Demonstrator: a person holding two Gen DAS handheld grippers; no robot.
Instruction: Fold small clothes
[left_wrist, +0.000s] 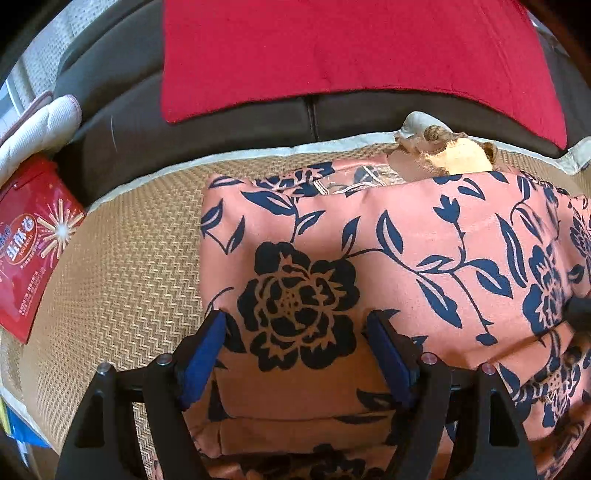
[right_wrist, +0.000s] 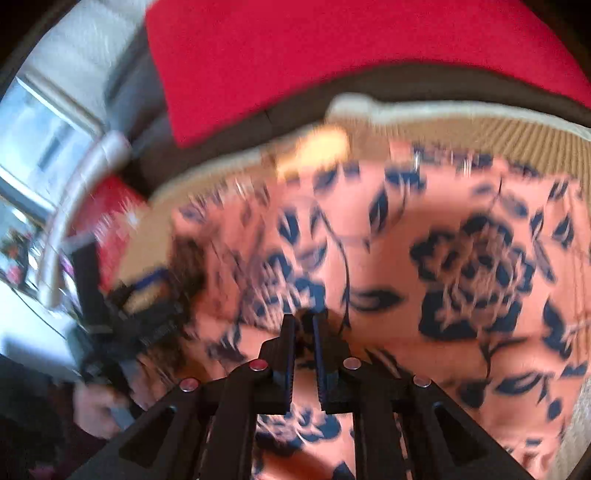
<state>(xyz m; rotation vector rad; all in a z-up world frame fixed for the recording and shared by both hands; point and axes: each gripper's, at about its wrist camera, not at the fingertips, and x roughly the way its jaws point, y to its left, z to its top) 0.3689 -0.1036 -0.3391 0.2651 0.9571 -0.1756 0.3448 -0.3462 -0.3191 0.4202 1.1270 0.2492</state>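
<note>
A salmon-pink garment with a navy flower print (left_wrist: 369, 251) lies partly folded on a woven straw mat (left_wrist: 122, 258). My left gripper (left_wrist: 299, 321) is open, its blue-padded jaws standing wide over the garment's near-left fold, holding nothing. In the blurred right wrist view the same garment (right_wrist: 424, 240) fills the frame. My right gripper (right_wrist: 303, 321) has its jaws nearly together with a fold of the cloth pinched between the tips. The left gripper (right_wrist: 147, 295) shows at the garment's left edge in that view.
A dark sofa back (left_wrist: 240, 114) with a red cushion (left_wrist: 351, 51) runs behind the mat. A red snack bag (left_wrist: 33, 236) lies at the left. A crumpled beige and yellow cloth (left_wrist: 443, 147) sits at the mat's far edge. A white towel (left_wrist: 40, 125) lies at far left.
</note>
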